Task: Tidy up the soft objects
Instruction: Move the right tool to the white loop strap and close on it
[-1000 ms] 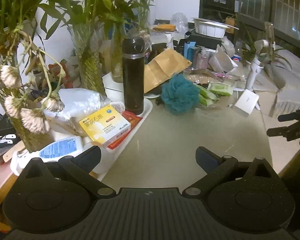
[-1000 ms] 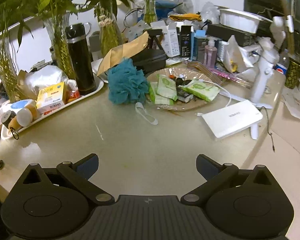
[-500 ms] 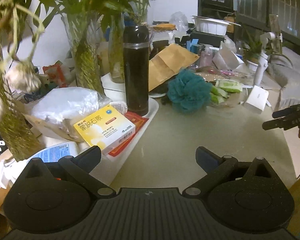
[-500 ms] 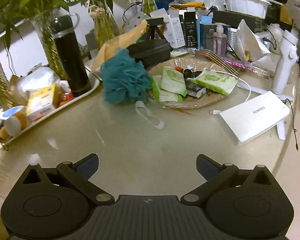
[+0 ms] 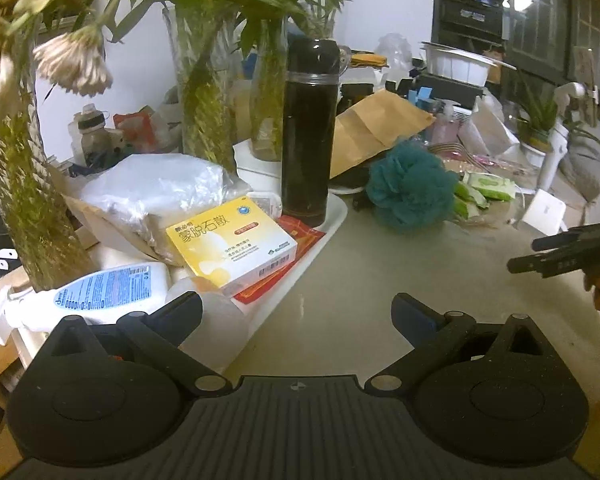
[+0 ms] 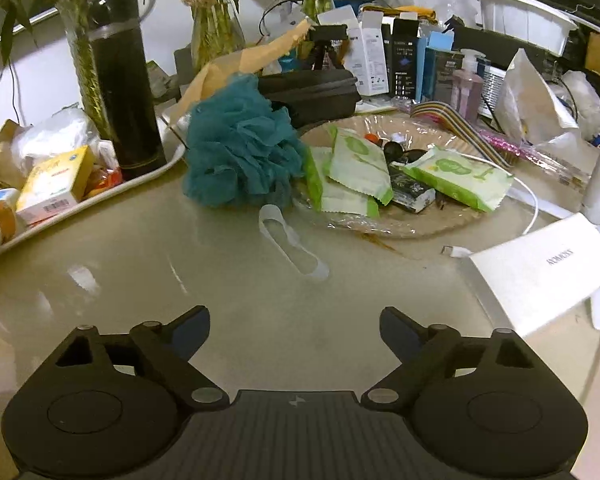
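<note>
A teal mesh bath pouf (image 6: 240, 146) lies on the beige table, touching the left rim of a glass plate (image 6: 452, 224); it also shows in the left wrist view (image 5: 410, 188). Its white strap loop (image 6: 290, 242) trails toward me. Green wet-wipe packets (image 6: 360, 168) lie on the plate. My right gripper (image 6: 294, 330) is open and empty, well short of the pouf. My left gripper (image 5: 296, 312) is open and empty, beside the white tray (image 5: 332, 216). The right gripper's fingers (image 5: 556, 252) show at the right edge of the left wrist view.
A black thermos (image 5: 308, 136), a yellow medicine box (image 5: 232, 244), a lotion bottle (image 5: 100, 292) and a plastic bag (image 5: 156, 188) sit on the tray. Vases with plants (image 5: 208, 92) stand behind. A white power bank (image 6: 540, 268) lies right. Boxes and bottles crowd the back.
Both grippers have moved forward and nearer the table's objects. The left view has swung left toward the tray; the pouf looms larger in the right view. Both stay open.
</note>
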Demonstrator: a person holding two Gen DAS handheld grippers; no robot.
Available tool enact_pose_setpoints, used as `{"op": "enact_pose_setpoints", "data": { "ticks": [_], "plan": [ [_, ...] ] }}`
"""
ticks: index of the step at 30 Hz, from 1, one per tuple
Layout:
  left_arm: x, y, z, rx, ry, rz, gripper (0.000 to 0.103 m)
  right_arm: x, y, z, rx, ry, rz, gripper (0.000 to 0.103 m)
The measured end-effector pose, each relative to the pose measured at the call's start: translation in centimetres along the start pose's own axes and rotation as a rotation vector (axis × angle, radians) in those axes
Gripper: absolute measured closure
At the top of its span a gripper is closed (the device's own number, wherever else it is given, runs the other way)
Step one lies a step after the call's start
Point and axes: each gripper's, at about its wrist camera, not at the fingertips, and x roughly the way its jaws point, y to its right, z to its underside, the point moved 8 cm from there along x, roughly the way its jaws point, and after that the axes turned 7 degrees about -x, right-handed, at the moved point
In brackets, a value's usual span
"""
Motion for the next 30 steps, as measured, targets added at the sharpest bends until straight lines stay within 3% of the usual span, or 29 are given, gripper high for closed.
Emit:
{"op": "enact_pose_setpoints", "data": {
  "ticks": [16,19,21,23,30],
  "plan": [
    [0.4,1.4,0.6,0.017,-0.013,0.068,0.0,5.2,0.2,-2.3,-0.078,0.027,0.075,0.05],
    [0.4,1.6,0.6,0.015,-0.012,0.082,0.0,5.5,0.1,-2.4,-0.067,0.029,0.049,0.067],
    [0.4,1.8,0.7,0.014,-0.012,0.094,0.0,5.3,-0.2,-2.4,-0.076,0.028,0.037,0.088],
    [0.4,2.0,0.8,0.015,-0.016,0.107,0.0,5.2,-0.6,-2.3,-0.1,0.018,0.041,0.097],
    [0.4,2.3,0.6,0.01,-0.03,0.133,0.0,3.7,0.4,-2.4,-0.028,-0.007,0.039,0.099]
  ]
}}
